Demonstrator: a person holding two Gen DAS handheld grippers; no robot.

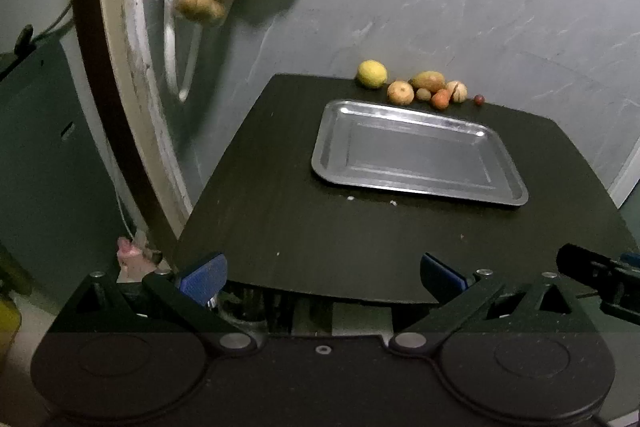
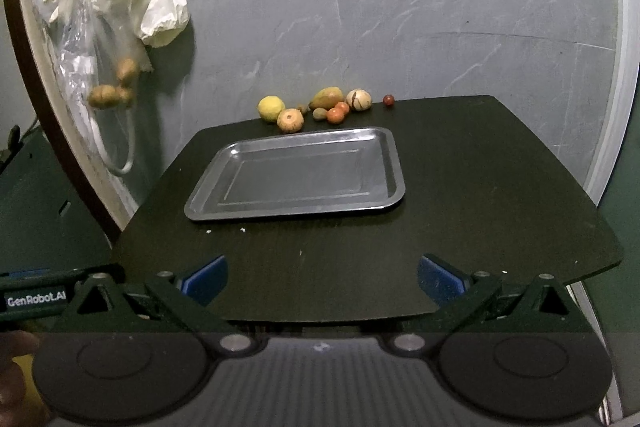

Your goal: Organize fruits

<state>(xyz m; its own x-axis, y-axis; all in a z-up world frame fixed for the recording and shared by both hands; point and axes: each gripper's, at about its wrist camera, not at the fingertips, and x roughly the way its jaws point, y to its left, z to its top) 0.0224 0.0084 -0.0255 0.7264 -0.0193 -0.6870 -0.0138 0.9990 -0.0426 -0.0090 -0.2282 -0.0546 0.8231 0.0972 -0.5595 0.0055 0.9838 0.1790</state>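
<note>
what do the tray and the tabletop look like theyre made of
The tray looks like thin metal, probably steel or aluminium: silver-grey, with a dull brushed sheen and a pressed rim. The tabletop looks like dark wood or wood-look laminate: matte, near black, with faint straight grain lines. Which of the two, the views cannot settle.

The left gripper (image 1: 322,277) was held level at the near edge, its blue-padded fingers (image 1: 204,275) spread wide apart with nothing between them. The right gripper (image 2: 322,277) sat the same way, jaws wide and empty, fingers (image 2: 440,277) pointing toward twelve o'clock. Each showed in the other's camera: the right one's black body poked in at three o'clock of the left wrist view, the left one's at nine o'clock of the right wrist view. A hand (image 2: 14,375) showed blurred at eight o'clock there.
</note>
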